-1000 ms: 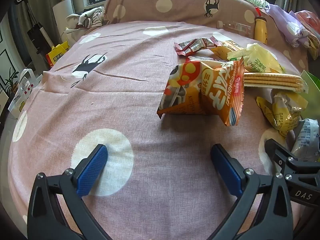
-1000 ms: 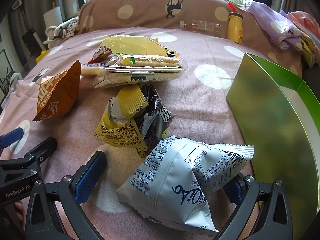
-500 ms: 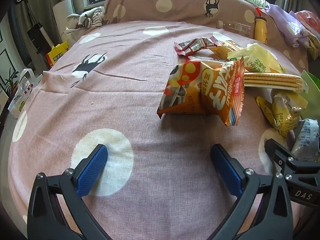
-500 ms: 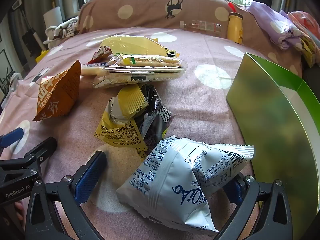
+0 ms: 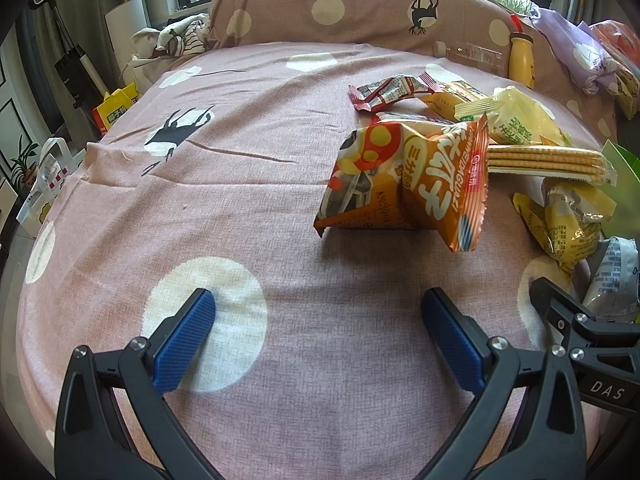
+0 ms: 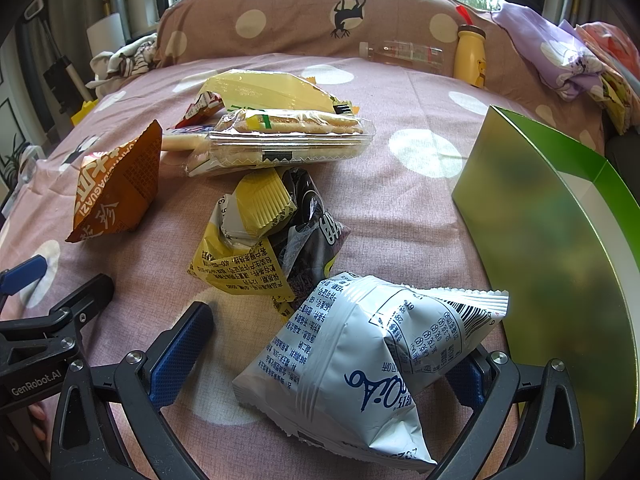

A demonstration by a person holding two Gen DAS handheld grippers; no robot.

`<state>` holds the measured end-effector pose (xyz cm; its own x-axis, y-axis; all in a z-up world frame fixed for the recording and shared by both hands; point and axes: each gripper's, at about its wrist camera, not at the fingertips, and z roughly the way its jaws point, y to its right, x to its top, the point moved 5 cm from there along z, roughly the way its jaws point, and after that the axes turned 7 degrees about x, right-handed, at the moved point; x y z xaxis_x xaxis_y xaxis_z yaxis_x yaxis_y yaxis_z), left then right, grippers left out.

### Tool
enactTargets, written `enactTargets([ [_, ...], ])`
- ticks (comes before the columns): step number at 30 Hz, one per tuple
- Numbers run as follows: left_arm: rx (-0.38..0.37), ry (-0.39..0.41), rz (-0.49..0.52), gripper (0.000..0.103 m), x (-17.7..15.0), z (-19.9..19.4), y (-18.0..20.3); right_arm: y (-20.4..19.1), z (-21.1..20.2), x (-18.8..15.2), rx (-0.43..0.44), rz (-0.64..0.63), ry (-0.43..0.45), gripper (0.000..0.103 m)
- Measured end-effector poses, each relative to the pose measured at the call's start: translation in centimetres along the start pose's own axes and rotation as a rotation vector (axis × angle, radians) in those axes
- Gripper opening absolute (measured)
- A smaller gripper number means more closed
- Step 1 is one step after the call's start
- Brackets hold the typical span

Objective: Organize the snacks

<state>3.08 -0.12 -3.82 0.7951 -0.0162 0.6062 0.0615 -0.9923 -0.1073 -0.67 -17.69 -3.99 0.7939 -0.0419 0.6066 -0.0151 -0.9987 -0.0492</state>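
Observation:
Snack packets lie on a pink spotted bed. An orange packet (image 5: 408,180) lies ahead of my open, empty left gripper (image 5: 316,328); it also shows in the right wrist view (image 6: 116,192). A white-blue packet (image 6: 368,352) lies between the wide-open jaws of my right gripper (image 6: 332,340), nearer the right finger, not squeezed. Beyond it lie a yellow-black packet (image 6: 260,240), a clear biscuit tray (image 6: 288,144) and a yellow bag (image 6: 272,90). A green box (image 6: 560,248) stands at the right.
The headboard cushion (image 5: 360,8) is at the back with a yellow bottle (image 6: 472,54) and a clear bottle (image 6: 404,52). Purple bedding (image 6: 560,56) lies at the back right. A red packet (image 5: 392,90) lies behind the orange one. The left gripper's body (image 6: 40,344) is beside my right.

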Motion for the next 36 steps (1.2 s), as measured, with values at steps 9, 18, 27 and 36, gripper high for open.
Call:
enactTargets([
  [9,0.000,0.000,0.000,0.103,-0.02,0.01,0.00,0.00,0.02,-0.02,0.000,0.000,0.000,0.103],
  [18,0.000,0.000,0.000,0.103,-0.01,0.00,0.01,-0.03,0.06,-0.03,-0.001,0.000,0.002,0.103],
  [27,0.002,-0.002,0.002,0.103,-0.13,0.14,-0.16,-0.03,0.07,-0.04,-0.001,0.000,0.003,0.103],
  [36,-0.002,-0.005,-0.004,0.103,-0.27,0.18,-0.31,-0.01,0.08,-0.04,-0.001,0.000,0.002,0.103],
])
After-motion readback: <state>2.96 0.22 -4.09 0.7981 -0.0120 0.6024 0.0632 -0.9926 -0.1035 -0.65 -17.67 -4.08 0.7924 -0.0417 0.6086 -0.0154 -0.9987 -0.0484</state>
